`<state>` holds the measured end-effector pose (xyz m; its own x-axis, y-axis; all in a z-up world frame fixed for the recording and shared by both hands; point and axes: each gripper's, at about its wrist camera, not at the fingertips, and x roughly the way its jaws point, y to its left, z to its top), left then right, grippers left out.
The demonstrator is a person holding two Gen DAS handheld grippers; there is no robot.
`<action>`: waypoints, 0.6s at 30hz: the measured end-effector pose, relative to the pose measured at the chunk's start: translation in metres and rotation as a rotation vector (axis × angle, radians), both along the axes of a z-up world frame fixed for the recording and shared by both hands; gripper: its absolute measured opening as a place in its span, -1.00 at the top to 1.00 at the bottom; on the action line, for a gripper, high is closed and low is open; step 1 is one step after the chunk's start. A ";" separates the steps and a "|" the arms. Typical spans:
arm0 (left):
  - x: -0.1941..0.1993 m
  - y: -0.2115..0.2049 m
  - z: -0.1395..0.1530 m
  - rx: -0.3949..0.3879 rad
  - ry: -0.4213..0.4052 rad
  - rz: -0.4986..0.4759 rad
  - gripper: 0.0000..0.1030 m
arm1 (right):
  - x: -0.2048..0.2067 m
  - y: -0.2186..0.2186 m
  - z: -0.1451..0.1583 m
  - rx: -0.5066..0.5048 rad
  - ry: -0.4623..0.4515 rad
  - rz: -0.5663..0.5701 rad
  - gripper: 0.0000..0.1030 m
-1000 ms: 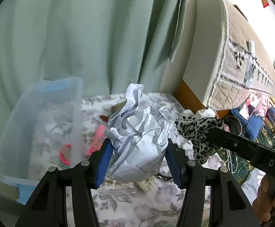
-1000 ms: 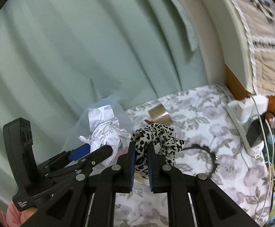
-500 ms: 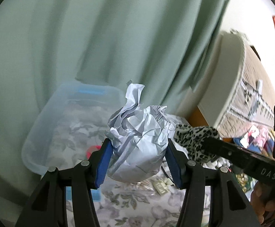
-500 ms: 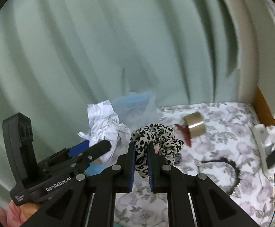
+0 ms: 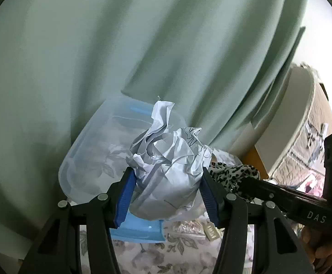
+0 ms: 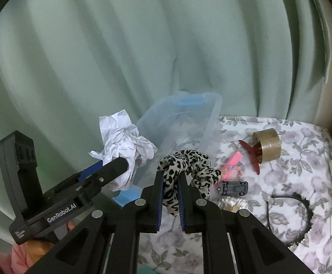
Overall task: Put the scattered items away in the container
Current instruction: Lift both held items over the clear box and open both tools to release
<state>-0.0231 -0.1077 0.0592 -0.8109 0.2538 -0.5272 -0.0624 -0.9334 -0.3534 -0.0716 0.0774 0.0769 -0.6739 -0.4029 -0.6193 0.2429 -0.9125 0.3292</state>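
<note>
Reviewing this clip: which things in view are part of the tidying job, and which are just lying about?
Part of the job:
crumpled paper in the left gripper
leopard scrunchie in the right gripper
clear container
tape roll, red hair clip, toy car, headband

Just lying about:
green curtain
headboard
floral sheet

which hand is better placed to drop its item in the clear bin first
Left, probably. The left tongs hold the crumpled paper directly in front of the clear bin. The right tongs, clamping the leopard scrunchie, sit beside the bin's near wall.
</note>
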 end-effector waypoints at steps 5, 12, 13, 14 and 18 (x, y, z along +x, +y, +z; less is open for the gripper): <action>-0.002 -0.015 -0.005 0.023 -0.007 0.033 -0.11 | -0.009 -0.010 0.002 0.011 0.000 0.014 0.75; -0.006 -0.027 -0.011 0.057 -0.002 0.059 -0.11 | -0.024 -0.025 -0.001 0.026 -0.014 0.047 0.75; -0.007 -0.029 -0.012 0.061 -0.002 0.060 -0.11 | -0.027 -0.028 -0.002 0.029 -0.016 0.053 0.75; -0.008 -0.030 -0.013 0.064 -0.002 0.062 -0.11 | -0.029 -0.030 -0.002 0.033 -0.016 0.061 0.75; -0.011 -0.034 -0.017 0.077 -0.004 0.067 -0.11 | -0.034 -0.039 -0.004 0.046 -0.017 0.082 0.75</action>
